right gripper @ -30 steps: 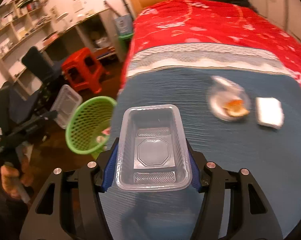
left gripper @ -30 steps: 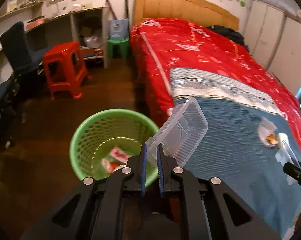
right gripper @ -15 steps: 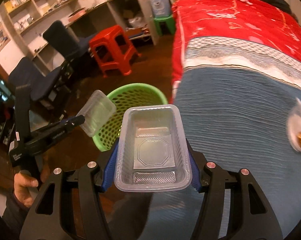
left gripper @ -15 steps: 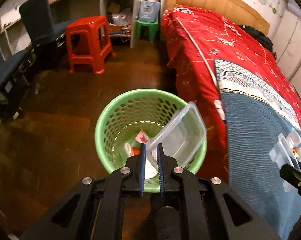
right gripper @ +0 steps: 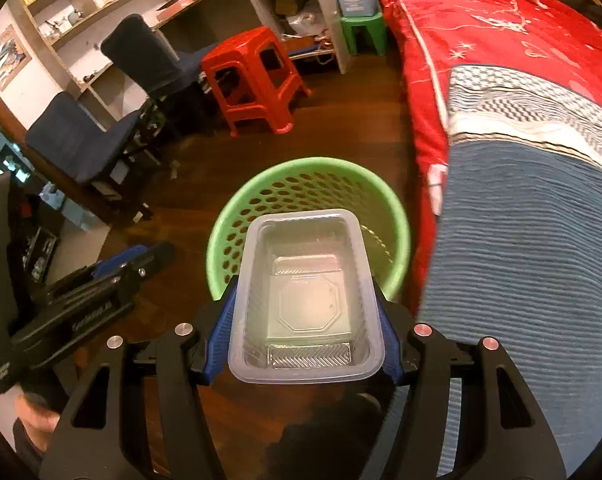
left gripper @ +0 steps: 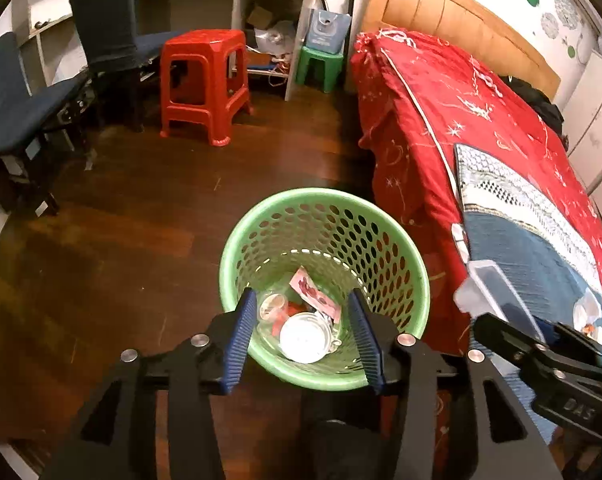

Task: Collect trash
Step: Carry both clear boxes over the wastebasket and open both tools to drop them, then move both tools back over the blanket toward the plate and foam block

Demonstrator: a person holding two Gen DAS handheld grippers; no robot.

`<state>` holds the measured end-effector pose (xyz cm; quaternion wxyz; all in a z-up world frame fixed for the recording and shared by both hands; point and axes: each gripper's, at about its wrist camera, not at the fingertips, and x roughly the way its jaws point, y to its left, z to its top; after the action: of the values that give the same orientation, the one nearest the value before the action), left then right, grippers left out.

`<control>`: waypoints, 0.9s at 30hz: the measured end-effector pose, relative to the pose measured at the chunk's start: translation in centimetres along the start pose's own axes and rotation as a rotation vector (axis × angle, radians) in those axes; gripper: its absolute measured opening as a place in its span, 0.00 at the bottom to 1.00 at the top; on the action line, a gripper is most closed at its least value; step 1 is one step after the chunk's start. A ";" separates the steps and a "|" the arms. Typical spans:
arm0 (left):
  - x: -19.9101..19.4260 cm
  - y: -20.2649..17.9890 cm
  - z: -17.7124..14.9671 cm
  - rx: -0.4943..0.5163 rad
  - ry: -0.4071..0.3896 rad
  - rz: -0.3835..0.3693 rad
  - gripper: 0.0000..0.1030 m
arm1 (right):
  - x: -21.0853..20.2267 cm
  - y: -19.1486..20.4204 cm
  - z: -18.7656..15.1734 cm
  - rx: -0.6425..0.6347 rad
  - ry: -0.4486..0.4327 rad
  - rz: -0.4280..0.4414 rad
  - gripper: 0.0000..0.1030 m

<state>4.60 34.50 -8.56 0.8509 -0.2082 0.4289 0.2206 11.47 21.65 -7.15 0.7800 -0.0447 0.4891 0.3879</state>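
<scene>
A green perforated basket stands on the floor beside the bed. Inside lie a pink wrapper, a white round lid and some clear plastic. My left gripper hangs right over the basket, its jaws opening, with nothing between them. My right gripper is shut on a clear plastic container, held mouth-up above the near rim of the basket. The left wrist view shows that container at the right, by the bed's edge. A small white dish with orange scraps lies on the bed.
The bed, with a red cover and a blue blanket, fills the right side. A red stool, a green stool and two dark chairs stand beyond the basket on the wooden floor. A person's hand grips the left tool.
My left gripper has opened, and the clear container it pinched is gone from its jaws. My right gripper has carried its container from over the bed to over the basket.
</scene>
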 end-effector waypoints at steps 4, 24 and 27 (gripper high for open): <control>-1.0 0.3 0.0 -0.019 -0.020 0.007 0.53 | -0.2 0.3 0.3 0.002 -0.019 0.023 0.71; -6.1 -4.3 -1.3 0.034 -0.088 -0.056 0.70 | -9.2 -3.1 -4.4 0.017 -0.143 -0.076 0.74; -6.8 -5.5 -1.6 0.052 -0.099 -0.070 0.71 | -11.0 -4.2 -5.9 0.027 -0.167 -0.117 0.75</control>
<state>2.97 27.80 -2.98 0.8833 -0.1895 0.3845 0.1896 7.46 9.96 -2.75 0.8399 -0.0303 0.4239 0.3376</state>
